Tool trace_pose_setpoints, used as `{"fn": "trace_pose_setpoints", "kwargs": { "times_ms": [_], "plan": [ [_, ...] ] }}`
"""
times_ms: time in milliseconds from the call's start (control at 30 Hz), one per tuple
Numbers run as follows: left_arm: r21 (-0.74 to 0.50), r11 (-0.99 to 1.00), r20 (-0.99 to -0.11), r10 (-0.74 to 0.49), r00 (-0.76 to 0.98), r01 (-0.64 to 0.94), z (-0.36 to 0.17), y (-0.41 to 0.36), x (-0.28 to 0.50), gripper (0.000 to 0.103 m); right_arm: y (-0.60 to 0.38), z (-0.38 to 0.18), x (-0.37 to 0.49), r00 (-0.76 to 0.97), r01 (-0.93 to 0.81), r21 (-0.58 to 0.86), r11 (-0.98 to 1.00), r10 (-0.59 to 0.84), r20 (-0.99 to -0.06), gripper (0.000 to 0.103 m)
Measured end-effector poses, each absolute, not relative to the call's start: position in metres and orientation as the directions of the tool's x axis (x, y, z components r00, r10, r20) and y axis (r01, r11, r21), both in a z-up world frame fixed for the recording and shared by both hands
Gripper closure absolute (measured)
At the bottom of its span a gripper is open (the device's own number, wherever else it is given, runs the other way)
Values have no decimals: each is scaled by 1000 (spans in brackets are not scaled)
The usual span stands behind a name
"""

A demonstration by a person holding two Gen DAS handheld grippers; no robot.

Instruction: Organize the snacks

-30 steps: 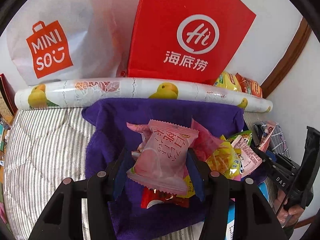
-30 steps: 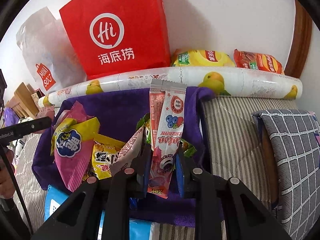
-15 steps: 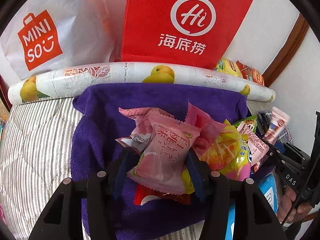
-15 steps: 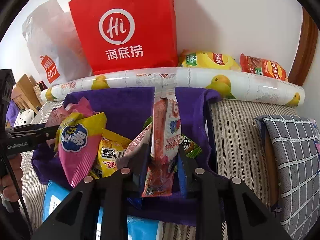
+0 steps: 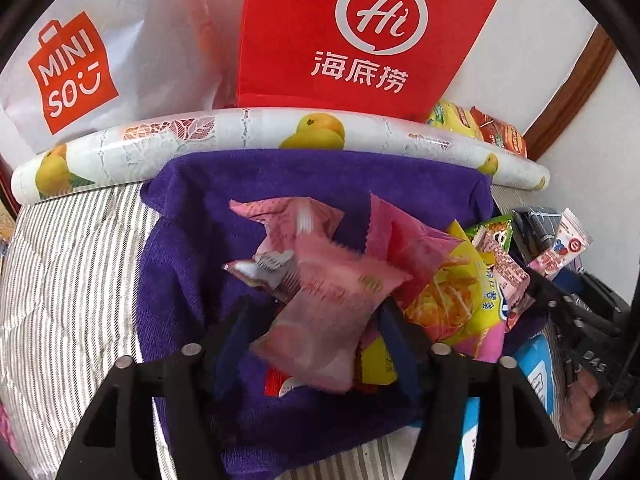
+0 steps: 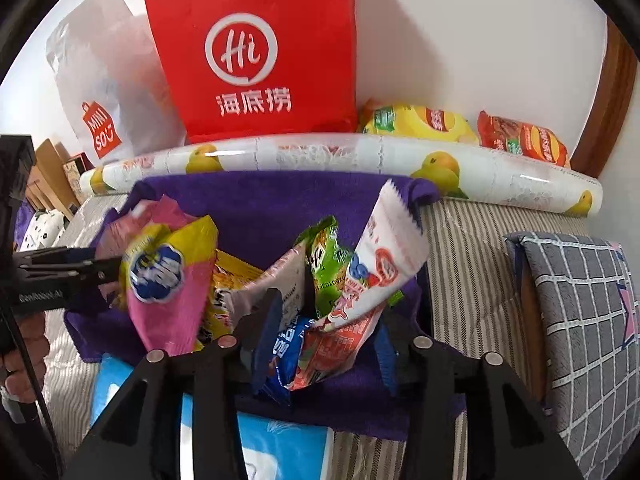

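Jaws on both handheld grippers have just been opening over a purple towel (image 5: 200, 264) strewn with snack packets. Between the parted fingers of the left gripper (image 5: 316, 332) a pale pink peach-candy packet (image 5: 324, 320) appears blurred and tilted, its lower end between the blue pads, which no longer look pressed against it; it sits above the towel beside a crumpled pink wrapper (image 5: 288, 216) and a yellow-and-pink chip bag (image 5: 448, 300). The right gripper (image 6: 324, 340), likewise spread, has a long white-and-red candy stick pack (image 6: 376, 268) leaning to the right between its fingers, loose from the pads, with a small blue packet (image 6: 286, 344) and a green packet (image 6: 324, 256) just beside it. The towel lies on a striped mattress (image 5: 72, 280); behind it runs a rolled fruit-print sheet (image 5: 280, 132), then a red paper bag (image 5: 360, 32) and a white Miniso bag (image 5: 80, 60) against the wall. Yellow and orange chip bags (image 6: 420, 120) rest behind the roll, and a grey checked pillow (image 6: 580, 300) lies at right. A person's hand (image 6: 20, 344) shows at the right-wrist view's left edge.
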State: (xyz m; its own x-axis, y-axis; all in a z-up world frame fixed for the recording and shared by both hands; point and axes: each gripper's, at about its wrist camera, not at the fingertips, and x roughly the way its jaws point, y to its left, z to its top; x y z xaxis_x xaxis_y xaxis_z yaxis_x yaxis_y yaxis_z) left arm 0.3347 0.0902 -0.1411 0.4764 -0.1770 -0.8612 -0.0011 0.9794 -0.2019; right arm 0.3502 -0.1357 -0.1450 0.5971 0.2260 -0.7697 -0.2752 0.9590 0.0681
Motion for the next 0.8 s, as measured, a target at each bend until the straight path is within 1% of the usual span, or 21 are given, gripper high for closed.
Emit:
{"fn": "trace_pose_setpoints", "kwargs": {
  "times_ms": [67,133,233,333,467,667,800],
  "plan": [
    [-200,980,-858,-174,482,-2,-136,91,332,35,-135,-136,345,618,-282,75,956,241,-748,43],
    [-199,980,-852,-174,493,2,-128,91,327,33,-134,-127,339,636,-295,78,952,257,-728,40],
    [-196,981,-845,-176,505,14,-115,88,317,33,-128,-117,332,631,-317,97,943,286,-721,40],
    [-186,982,-837,-172,520,26,-100,86,305,31,-122,-108,323,639,-327,79,942,281,-716,40],
    [-179,983,-824,-168,542,32,-82,83,285,31,-121,-94,305,651,-326,94,941,295,-700,40],
    [-173,982,-805,-182,565,70,-61,62,248,30,-127,-64,264,689,-279,110,954,279,-669,40],
    [-165,983,-791,-178,585,76,-47,53,223,29,-134,-46,232,712,-228,96,969,234,-662,39]
  ]
}}
